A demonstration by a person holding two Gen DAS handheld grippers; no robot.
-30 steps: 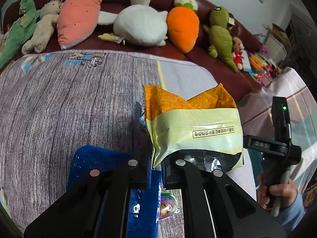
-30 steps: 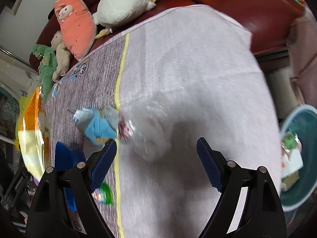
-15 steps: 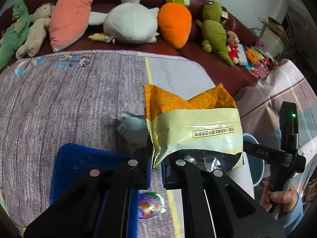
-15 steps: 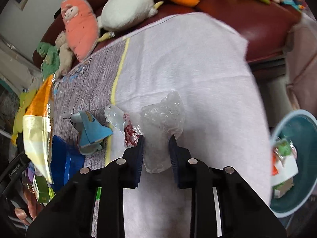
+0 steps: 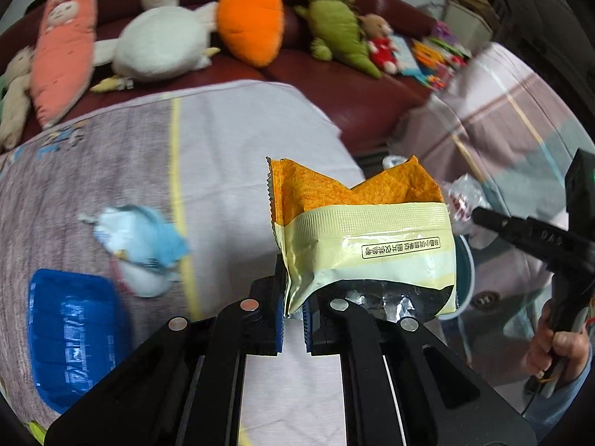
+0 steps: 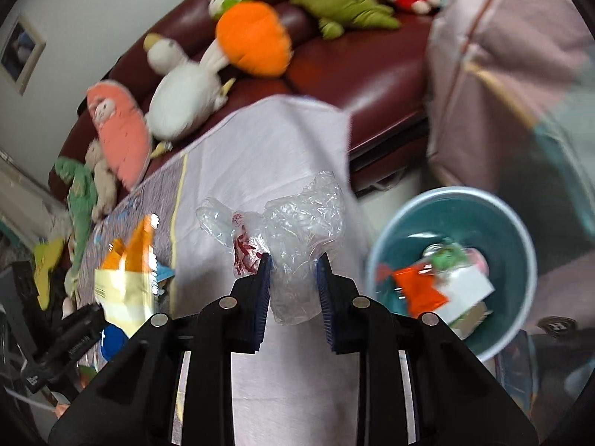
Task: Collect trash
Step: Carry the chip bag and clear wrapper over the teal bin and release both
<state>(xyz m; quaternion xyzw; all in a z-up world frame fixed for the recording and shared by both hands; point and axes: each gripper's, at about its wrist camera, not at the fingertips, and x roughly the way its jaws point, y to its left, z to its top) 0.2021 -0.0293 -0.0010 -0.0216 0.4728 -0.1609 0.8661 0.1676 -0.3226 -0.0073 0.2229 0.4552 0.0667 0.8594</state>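
Note:
My left gripper (image 5: pixel 293 297) is shut on the lower edge of an orange and pale yellow snack bag (image 5: pixel 364 234), held upright above the cloth-covered table (image 5: pixel 230 156). The same snack bag (image 6: pixel 126 278) shows at the left of the right wrist view. My right gripper (image 6: pixel 293 271) is shut on a crumpled clear plastic bag (image 6: pixel 301 230) with red print, lifted off the table (image 6: pixel 282 141). A teal bin (image 6: pixel 483 215) with several wrappers inside stands on the floor to the right. A light blue wrapper (image 5: pixel 145 245) and a blue packet (image 5: pixel 70 338) lie on the table.
A dark red sofa (image 5: pixel 334 85) behind the table carries several plush toys, among them an orange carrot (image 5: pixel 249 22) and a white duck (image 5: pixel 160 44). A pink striped cover (image 5: pixel 513 119) drapes furniture at the right. A person's hand (image 5: pixel 561 349) grips the right tool's handle.
The right gripper closed on the clear plastic bag and lifted it toward the right, bringing the bin into fuller view. The left gripper carried the snack bag rightward across the table.

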